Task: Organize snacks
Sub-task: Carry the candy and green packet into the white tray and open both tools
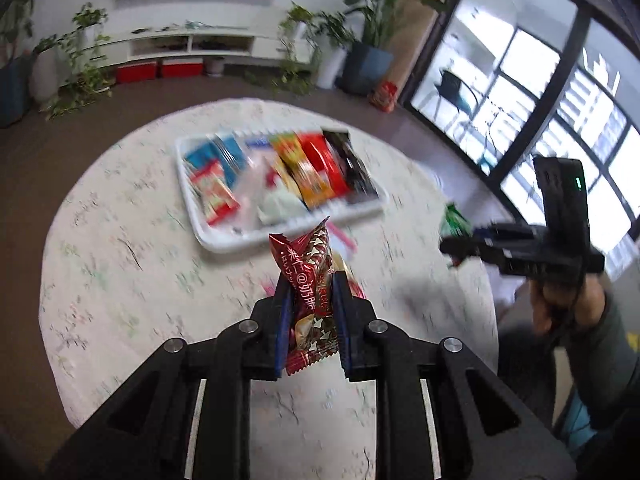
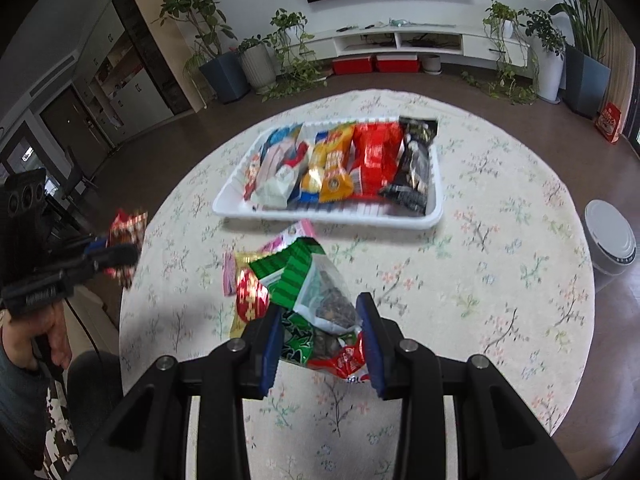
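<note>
My left claw point(image 1: 309, 280) pinches a dark red snack packet point(image 1: 310, 276) above the floral worktop point(image 1: 120, 280), short of the white tray point(image 2: 436, 200) of lined-up snacks. My right claw point(image 2: 320, 308) stands spread around a green seed bag point(image 2: 316, 292) among loose packets on the worktop.

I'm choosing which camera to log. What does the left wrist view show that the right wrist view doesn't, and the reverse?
Only the left wrist view: big windows, and the left tool gripping a dark red snack packet close up. Only the right wrist view: the right tool around a green snack bag, plus a white round bin. Both: the white tray of snacks on the floral round table.
</note>
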Demonstrator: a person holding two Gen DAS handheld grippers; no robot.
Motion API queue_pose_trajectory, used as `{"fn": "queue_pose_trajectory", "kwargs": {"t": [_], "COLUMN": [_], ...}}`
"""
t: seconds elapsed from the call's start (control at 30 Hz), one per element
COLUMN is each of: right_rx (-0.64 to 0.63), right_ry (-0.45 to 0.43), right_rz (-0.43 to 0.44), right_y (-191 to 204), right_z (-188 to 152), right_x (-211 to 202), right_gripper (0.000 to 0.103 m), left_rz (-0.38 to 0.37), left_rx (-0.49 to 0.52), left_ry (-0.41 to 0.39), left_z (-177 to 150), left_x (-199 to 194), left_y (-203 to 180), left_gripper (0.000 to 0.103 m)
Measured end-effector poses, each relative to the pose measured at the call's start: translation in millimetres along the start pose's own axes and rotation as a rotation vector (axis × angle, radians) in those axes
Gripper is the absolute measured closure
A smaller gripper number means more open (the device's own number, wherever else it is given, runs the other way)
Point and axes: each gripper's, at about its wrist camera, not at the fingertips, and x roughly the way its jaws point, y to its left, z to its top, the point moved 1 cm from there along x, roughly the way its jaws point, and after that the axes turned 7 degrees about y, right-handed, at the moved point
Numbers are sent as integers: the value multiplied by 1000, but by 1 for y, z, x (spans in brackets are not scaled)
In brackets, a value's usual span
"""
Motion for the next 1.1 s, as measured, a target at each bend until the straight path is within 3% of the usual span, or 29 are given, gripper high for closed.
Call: {"fn": "queue_pose_trajectory", "kwargs": {"t": [0.3, 0.5, 0.7, 0.9, 1.1], "right_rx": [-10, -7, 16, 24, 22], "right_ry": [-103, -107, -34, 49, 61], "right_rz": [-20, -5, 0, -30, -96], "right_y": [4, 5, -2, -8, -16], "right_z": [78, 135, 167, 169, 165], "right_x": [-10, 12, 63, 115, 138], "right_gripper": [65, 65, 65, 65, 65], "left_rz": [25, 25, 44, 83, 113], "left_rx": [-14, -18, -23, -22, -28], "left_ry": [-68, -38, 22, 62, 93], "left_z": [93, 145, 170, 177, 174], "left_x": [10, 49, 107, 156, 188], "left_y": [21, 34, 45, 52, 62], "left_gripper": [86, 85, 85, 85, 85]}}
